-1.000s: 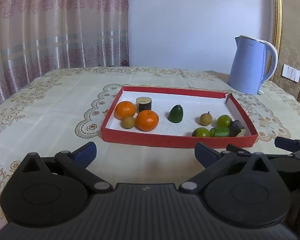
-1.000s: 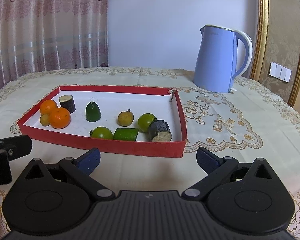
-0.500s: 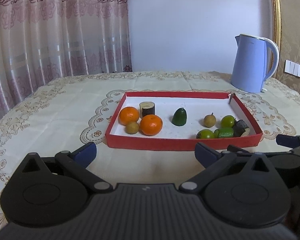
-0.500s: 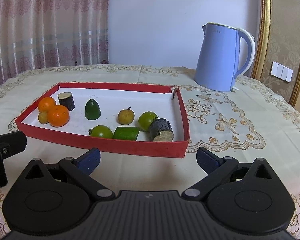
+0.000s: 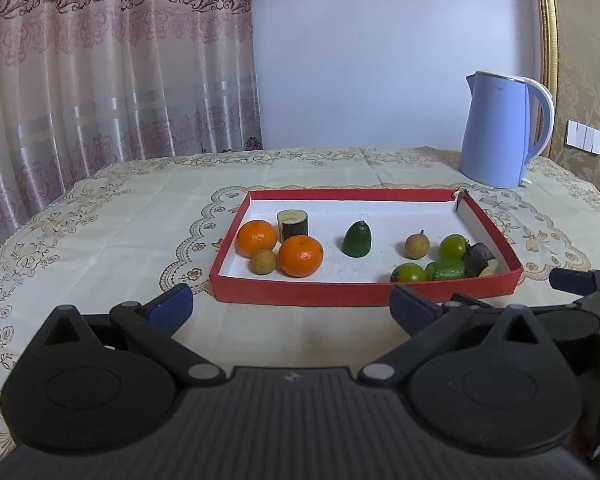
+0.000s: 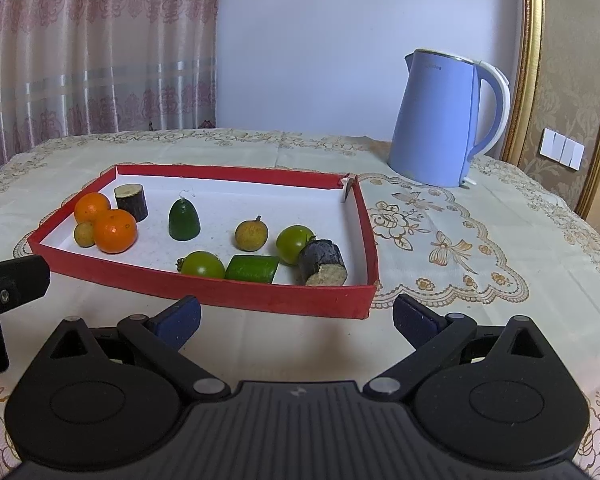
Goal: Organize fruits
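One red tray (image 5: 364, 295) with a white floor sits on the patterned tablecloth (image 5: 112, 236), just beyond both grippers. Contents, counted left to right: two oranges, the far one (image 5: 257, 238) and the near one (image 5: 301, 256); between them at the front, one small brown fruit (image 5: 263, 262); behind them, one dark cylinder piece standing upright (image 5: 292, 225). At the tray's centre stands one dark green cone-shaped piece (image 5: 357, 239), apart from the others. On the right half: a second small brown fruit (image 5: 417, 245); two round green fruits, one far (image 5: 453, 246) and one near (image 5: 409, 273); one bright green cut piece (image 5: 449, 269) lying on its side; one dark cylinder piece lying on its side (image 5: 479, 259), touching the far green fruit. One blue kettle (image 6: 440, 118) stands on the cloth at the far right, outside the tray; it carries a small dark line of print near the top, too small to read. The left gripper (image 5: 291, 306) has its jaws spread wide and holds nothing. The right gripper (image 6: 296, 318) likewise has its jaws spread wide and holds nothing.
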